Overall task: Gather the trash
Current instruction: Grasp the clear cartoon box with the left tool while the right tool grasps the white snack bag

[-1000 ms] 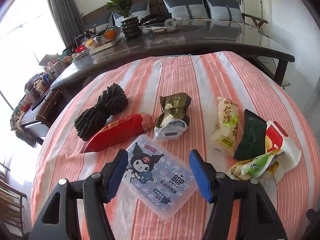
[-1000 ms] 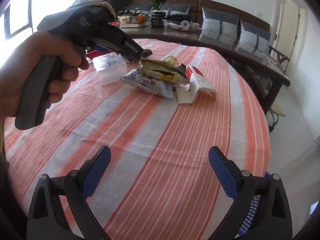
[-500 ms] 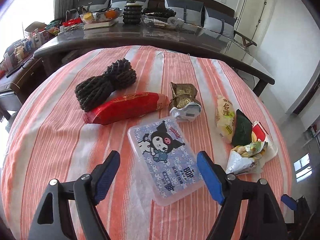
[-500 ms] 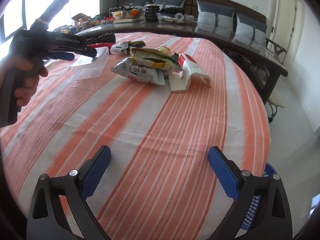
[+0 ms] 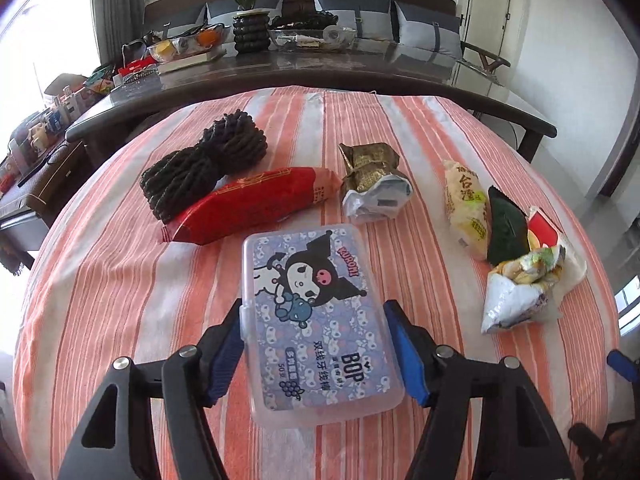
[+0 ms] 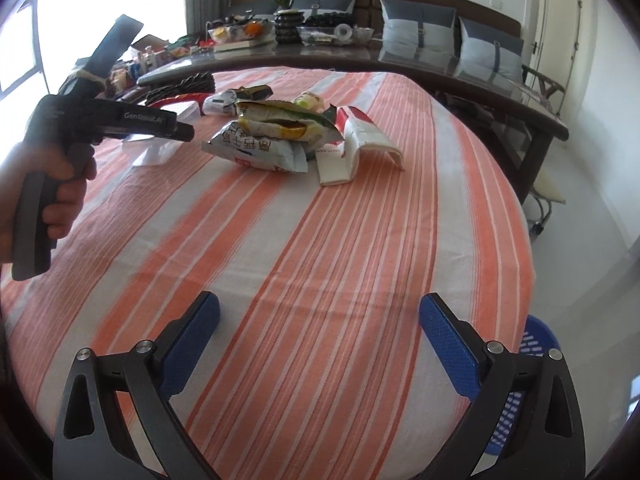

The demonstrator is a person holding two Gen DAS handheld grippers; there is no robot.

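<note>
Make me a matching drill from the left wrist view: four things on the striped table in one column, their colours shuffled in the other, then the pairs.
Things:
1. Rope bundle
2. Long packet
3. Floss box
4. Triangular wrapper

Colours:
A. Red
B. Dark green
C. Black-brown
D. Clear with a lilac cartoon label

Pairs: 1-C, 2-A, 3-D, 4-B
</note>
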